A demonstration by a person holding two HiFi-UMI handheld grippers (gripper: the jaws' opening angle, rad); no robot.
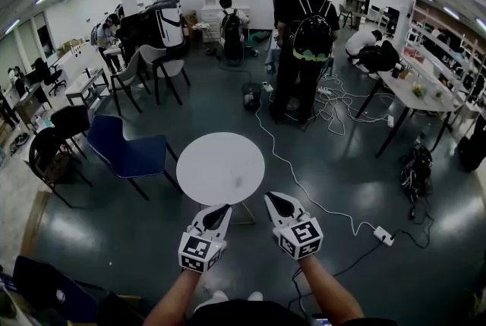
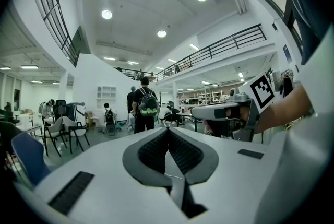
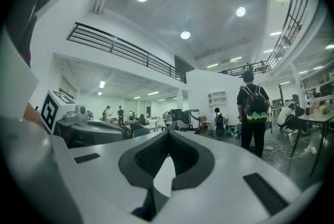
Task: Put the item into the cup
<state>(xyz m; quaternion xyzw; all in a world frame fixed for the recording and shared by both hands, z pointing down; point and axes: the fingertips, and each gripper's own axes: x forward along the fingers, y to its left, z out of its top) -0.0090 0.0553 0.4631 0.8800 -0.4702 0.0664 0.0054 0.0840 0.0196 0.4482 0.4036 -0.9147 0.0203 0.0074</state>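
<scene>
A small round white table stands on the dark floor just ahead of me. I can make out no cup and no item on it in any view. My left gripper and right gripper hover side by side over the table's near edge, both pointing forward. In the left gripper view the left gripper has its dark pads meeting at the tips, with nothing between them. The right gripper looks the same in its own view, shut and empty. Each gripper shows in the other's view: right gripper, left gripper.
A blue chair stands left of the table. A white cable runs across the floor to a power strip at the right. A person with a backpack stands beyond the table. Work tables line the right side.
</scene>
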